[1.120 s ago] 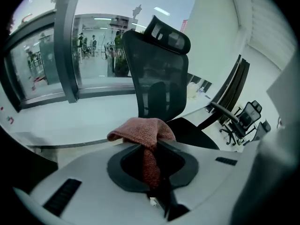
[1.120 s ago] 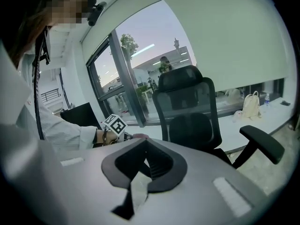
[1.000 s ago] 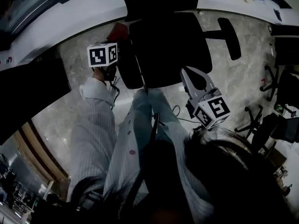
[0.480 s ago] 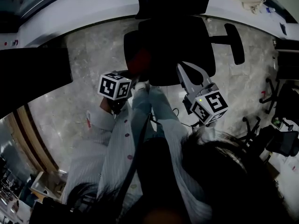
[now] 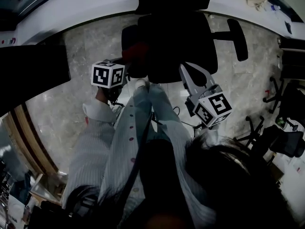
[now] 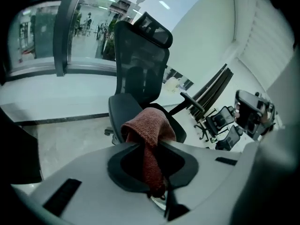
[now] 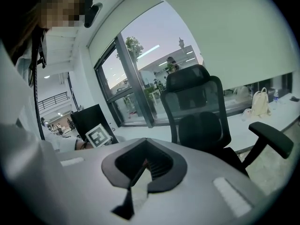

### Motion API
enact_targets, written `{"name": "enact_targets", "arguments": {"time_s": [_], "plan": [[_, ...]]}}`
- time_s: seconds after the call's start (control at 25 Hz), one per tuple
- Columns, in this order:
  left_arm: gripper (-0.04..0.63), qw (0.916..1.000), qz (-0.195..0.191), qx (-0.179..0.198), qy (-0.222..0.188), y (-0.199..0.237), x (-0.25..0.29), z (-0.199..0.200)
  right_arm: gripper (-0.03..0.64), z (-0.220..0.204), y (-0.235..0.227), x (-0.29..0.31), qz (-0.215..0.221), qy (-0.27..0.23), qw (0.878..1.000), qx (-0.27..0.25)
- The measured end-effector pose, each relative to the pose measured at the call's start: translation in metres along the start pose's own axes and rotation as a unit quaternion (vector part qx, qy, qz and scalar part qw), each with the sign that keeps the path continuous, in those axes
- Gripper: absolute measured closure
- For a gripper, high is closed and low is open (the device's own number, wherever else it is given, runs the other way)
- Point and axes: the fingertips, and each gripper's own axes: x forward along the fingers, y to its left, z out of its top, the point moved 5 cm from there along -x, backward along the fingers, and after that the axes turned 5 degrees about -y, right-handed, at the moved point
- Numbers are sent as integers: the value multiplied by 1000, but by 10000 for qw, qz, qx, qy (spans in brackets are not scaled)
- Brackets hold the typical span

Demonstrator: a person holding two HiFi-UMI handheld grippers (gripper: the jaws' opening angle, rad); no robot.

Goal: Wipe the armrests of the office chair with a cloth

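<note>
Left gripper view: left gripper (image 6: 152,149) pinching the red cloth (image 6: 149,125), office chair (image 6: 140,64) just behind it; right gripper (image 7: 140,170) jaws pressed together, empty.

The chair (image 5: 176,46) runs off the head view's top edge. The cloth (image 5: 136,50) there is a dim red smudge, shape unclear.

No words or numbers can be read here.
The only printed marks are black-and-white square code patterns. They sit on the visible faces of the left cube (image 5: 108,74) and the right cube (image 5: 214,109), and one such face also shows from the right gripper view. They are blocky codes, not letters or figures. Any other print in the room is too dark, too small or too far off to make out.
</note>
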Motion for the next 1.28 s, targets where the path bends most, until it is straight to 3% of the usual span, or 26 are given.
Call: {"name": "enact_targets", "arguments": {"time_s": [0.24,0.44,0.68,0.92,1.16,1.28], "plan": [[552,9958,820,37,-394,50,37,73,615,-11,-18,-11,-257,64,9995,162],[552,9953,909,-74,-335,56,50,90,615,-14,-38,-22,-399,9,9988,279],[552,9984,524,-168,-118,19,37,48,615,-2,-38,-25,-289,-140,9990,294],[552,9995,243,-169,84,-34,7,-14,615,15,-19,-19,176,-242,9995,114],[552,9991,181,-396,21,-62,-20,-59,615,20,11,-20,504,-231,9985,8],[552,9978,257,-541,-270,-62,-25,-62,615,19,19,-22,591,-181,9981,-51]]}}
